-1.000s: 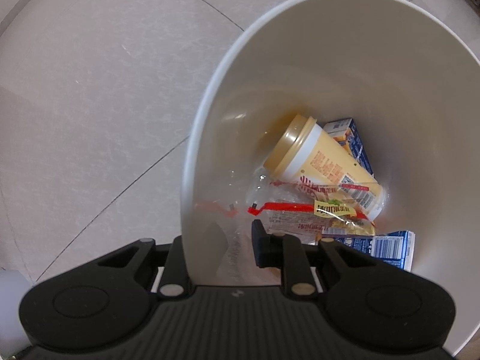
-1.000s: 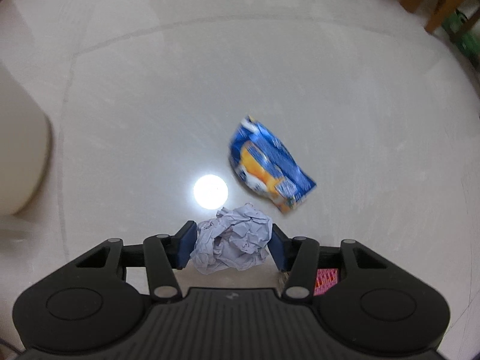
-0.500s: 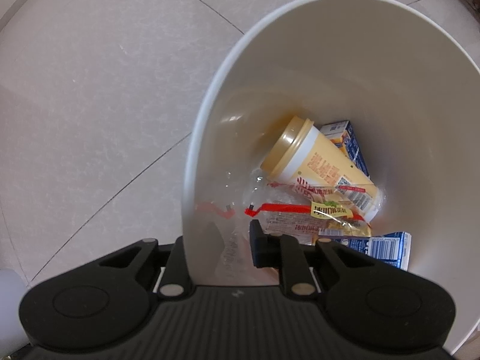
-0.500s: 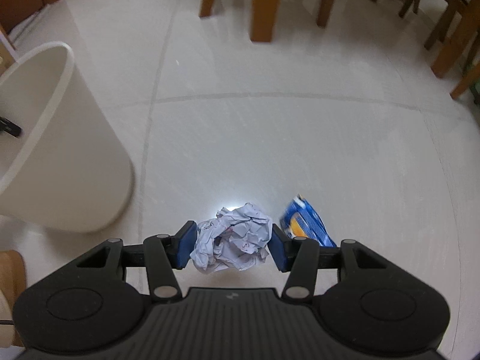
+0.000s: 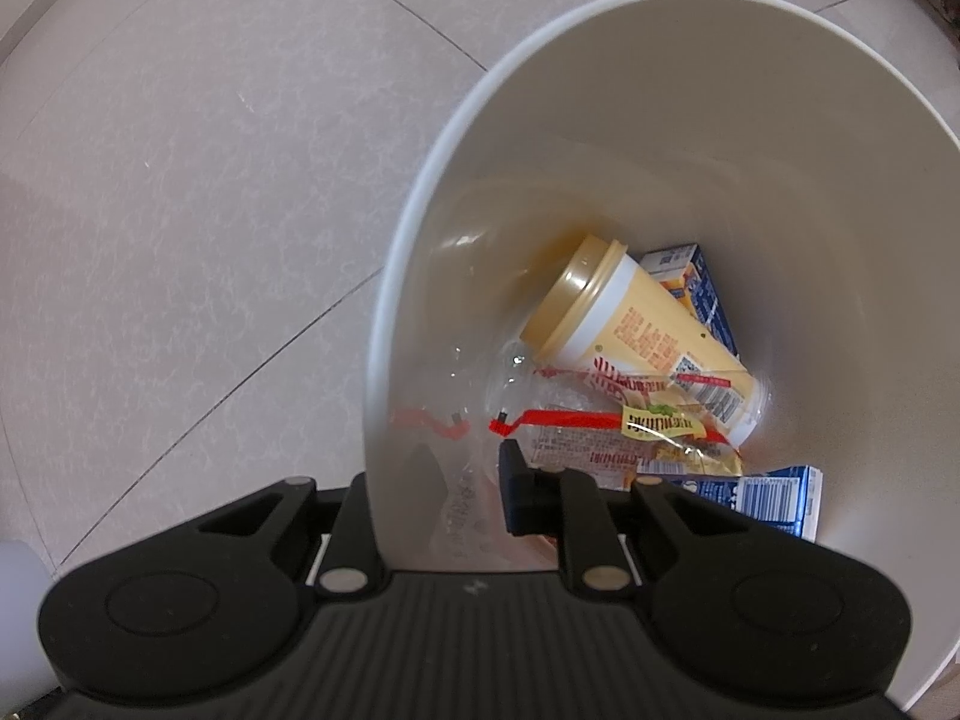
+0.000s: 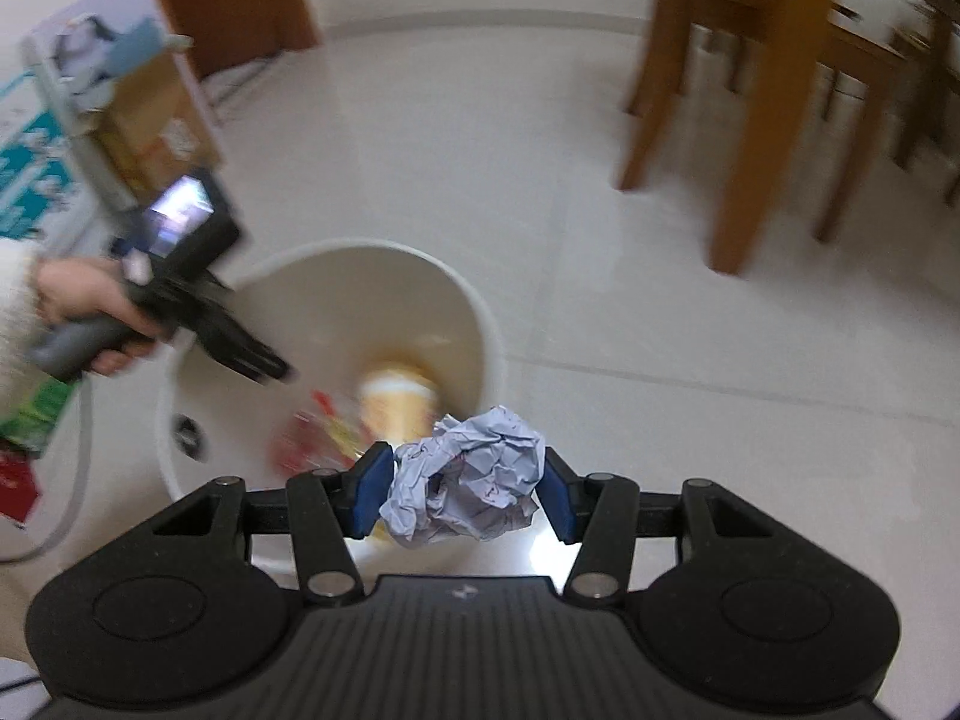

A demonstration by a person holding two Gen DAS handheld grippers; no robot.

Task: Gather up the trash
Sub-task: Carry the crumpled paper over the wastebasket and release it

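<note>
A white trash bin (image 5: pixel 420 240) fills the left wrist view. My left gripper (image 5: pixel 438 480) is shut on its rim, one finger outside the wall and one inside. In the bin lie a yellow lidded cup (image 5: pixel 648 342), a clear wrapper with a red strip (image 5: pixel 600 426) and two blue cartons (image 5: pixel 762 495). My right gripper (image 6: pixel 462 498) is shut on a crumpled white paper ball (image 6: pixel 468 486), held in the air just over the near right edge of the bin (image 6: pixel 480 324). The right wrist view also shows the left gripper (image 6: pixel 252 360) on the bin's left rim, held by a hand (image 6: pixel 78 300).
Wooden chair and table legs (image 6: pixel 756 120) stand on the pale tiled floor at the back right. A cardboard box (image 6: pixel 78 102) and a wooden door (image 6: pixel 228 0) are at the back left. A green and red package (image 6: pixel 30 420) lies left of the bin.
My right gripper has lifted the paper ball off the floor and swung it left to the bin; the blue snack bag has left its view. The left gripper and bin barely moved.
</note>
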